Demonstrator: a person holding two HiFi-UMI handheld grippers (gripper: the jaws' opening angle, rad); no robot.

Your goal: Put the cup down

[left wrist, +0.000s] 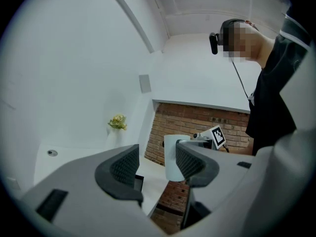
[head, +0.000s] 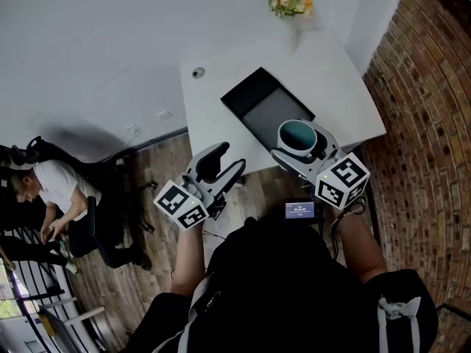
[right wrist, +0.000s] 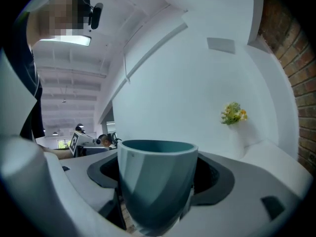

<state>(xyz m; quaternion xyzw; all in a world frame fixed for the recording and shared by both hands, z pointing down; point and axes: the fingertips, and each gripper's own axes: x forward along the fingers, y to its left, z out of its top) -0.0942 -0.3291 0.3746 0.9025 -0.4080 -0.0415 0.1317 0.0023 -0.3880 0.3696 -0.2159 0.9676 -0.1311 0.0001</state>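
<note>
A pale blue-grey cup (head: 297, 137) with a teal inside stands upright between the jaws of my right gripper (head: 300, 147), which is shut on it. It hangs over the near edge of a white table (head: 338, 87), just in front of a dark tray (head: 266, 107). In the right gripper view the cup (right wrist: 157, 181) fills the gap between the dark pads (right wrist: 211, 174). My left gripper (head: 228, 160) is open and empty, left of the cup and off the table's front edge. Through its open jaws (left wrist: 157, 164) the cup (left wrist: 171, 157) shows farther off.
A small bunch of flowers (head: 291, 0) stands at the table's far end by the white wall. A brick wall (head: 427, 87) runs along the right. A small screen (head: 300, 210) sits below the grippers. A person (head: 59, 193) sits on a chair at the left, over the wooden floor.
</note>
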